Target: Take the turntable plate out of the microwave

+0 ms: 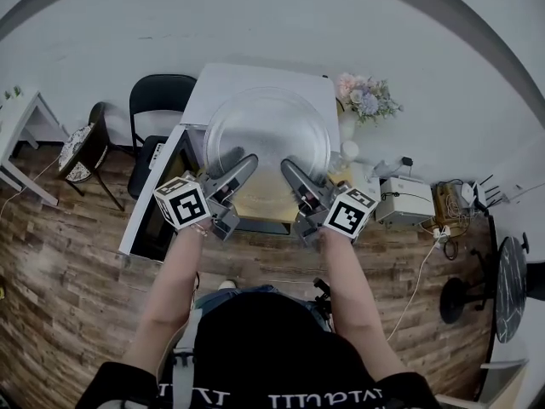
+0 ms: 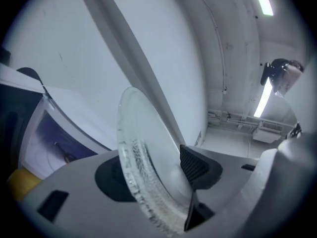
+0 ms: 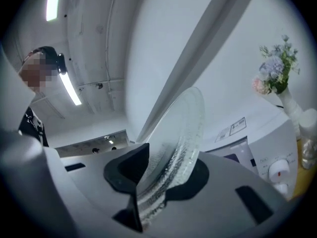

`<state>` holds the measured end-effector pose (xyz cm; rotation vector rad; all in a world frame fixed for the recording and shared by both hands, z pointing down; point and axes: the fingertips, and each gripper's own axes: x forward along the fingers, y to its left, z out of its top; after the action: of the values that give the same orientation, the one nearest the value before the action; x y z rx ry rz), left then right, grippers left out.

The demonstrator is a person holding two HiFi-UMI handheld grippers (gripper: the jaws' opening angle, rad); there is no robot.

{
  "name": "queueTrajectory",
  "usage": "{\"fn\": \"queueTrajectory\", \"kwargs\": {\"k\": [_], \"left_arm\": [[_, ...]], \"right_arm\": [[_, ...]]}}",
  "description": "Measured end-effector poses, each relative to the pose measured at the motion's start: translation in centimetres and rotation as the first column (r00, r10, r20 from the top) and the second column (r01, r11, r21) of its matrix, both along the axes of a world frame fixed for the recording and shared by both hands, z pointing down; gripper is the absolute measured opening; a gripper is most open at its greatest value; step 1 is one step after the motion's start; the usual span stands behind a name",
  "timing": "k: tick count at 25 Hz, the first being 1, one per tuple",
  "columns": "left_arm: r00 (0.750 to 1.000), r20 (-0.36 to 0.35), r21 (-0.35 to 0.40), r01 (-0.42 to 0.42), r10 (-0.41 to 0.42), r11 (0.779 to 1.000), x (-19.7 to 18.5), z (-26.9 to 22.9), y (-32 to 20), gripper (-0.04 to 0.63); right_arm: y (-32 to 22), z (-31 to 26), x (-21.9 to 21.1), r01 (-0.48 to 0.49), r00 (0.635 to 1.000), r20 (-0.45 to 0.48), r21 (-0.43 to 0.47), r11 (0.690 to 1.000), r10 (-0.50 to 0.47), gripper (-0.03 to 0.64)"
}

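The left gripper (image 1: 245,164) fingers (image 2: 198,165) pinch the plate (image 1: 268,126) at its near rim, at the plate's 7 o'clock, and the rim crosses them aslant. The right gripper (image 1: 290,168) fingers (image 3: 126,170) pinch the same rim at 5 o'clock. From both grips the plate extends toward 12 o'clock. It is out of the microwave (image 1: 223,79) and held above its top. The disc has no long axis, and neither hand is nearer. Judgement: the unsupported far rim governs the next move, so both grippers should travel together and level.
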<state>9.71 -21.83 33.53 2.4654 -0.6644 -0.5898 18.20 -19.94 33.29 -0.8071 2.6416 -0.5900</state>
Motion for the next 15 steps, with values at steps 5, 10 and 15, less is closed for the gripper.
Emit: {"fn": "queueTrajectory", "kwargs": {"k": [5,10,15], "left_arm": [[1.0,0.016,0.05,0.007,-0.008,0.999,0.0,-1.2,-0.3,0.255],[0.999,0.038,0.098,-0.001,-0.002,0.995,0.2,-2.2,-0.8,0.27],[0.998,0.062,0.155,0.011,-0.021,0.988,0.2,-3.3,-0.5,0.279]], "right_arm": [[-0.3,-1.3,0.1,-0.054,0.996,-0.07,0.095,0.994,0.061,0.138],[-1.0,-2.1,0.3,-0.104,0.988,-0.095,0.15,0.983,0.119,0.162],[-0.9,-3.4,0.3,-0.16,0.972,-0.133,0.238,0.958,0.195,0.211]]}}
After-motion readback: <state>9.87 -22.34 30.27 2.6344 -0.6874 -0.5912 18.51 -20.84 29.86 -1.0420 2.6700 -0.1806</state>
